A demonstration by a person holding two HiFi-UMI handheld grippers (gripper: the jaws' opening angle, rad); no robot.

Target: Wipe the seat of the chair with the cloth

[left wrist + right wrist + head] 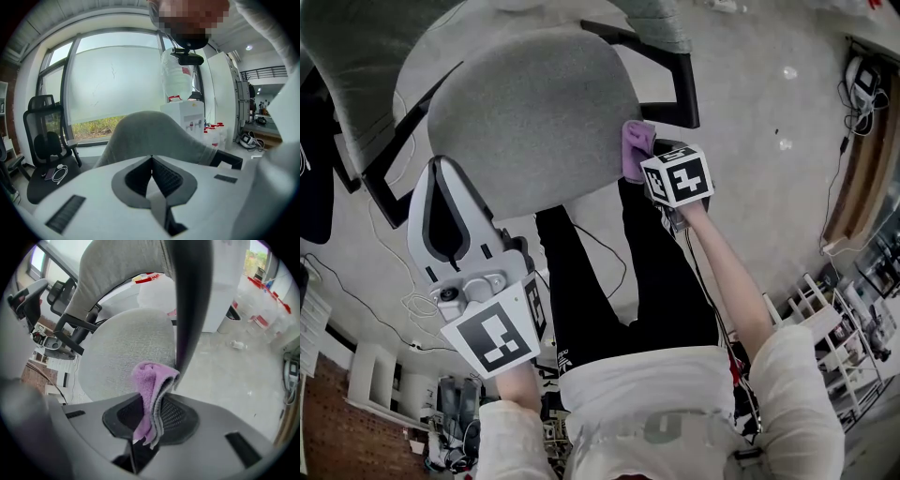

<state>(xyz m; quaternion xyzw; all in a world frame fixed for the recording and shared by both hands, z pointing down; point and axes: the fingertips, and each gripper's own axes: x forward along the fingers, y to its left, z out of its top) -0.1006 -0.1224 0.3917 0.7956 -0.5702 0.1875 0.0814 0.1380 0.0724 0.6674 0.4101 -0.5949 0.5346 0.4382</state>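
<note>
The grey fabric chair seat (525, 122) fills the upper middle of the head view. A folded purple cloth (636, 148) hangs at the seat's right edge, and my right gripper (645, 157) is shut on it. In the right gripper view the cloth (151, 390) sticks up between the jaws, with the seat (126, 348) just beyond and a black armrest (190, 301) close by. My left gripper (439, 171) is shut with nothing in it and sits at the seat's front left edge. Its view looks toward the grey backrest (150, 136).
Black armrests (684, 89) stand on both sides of the seat. The person's legs in black trousers (619, 272) are right in front of it. A black office chair (44, 140) and a water dispenser (183, 112) stand by the window. Cables (412, 300) lie on the floor.
</note>
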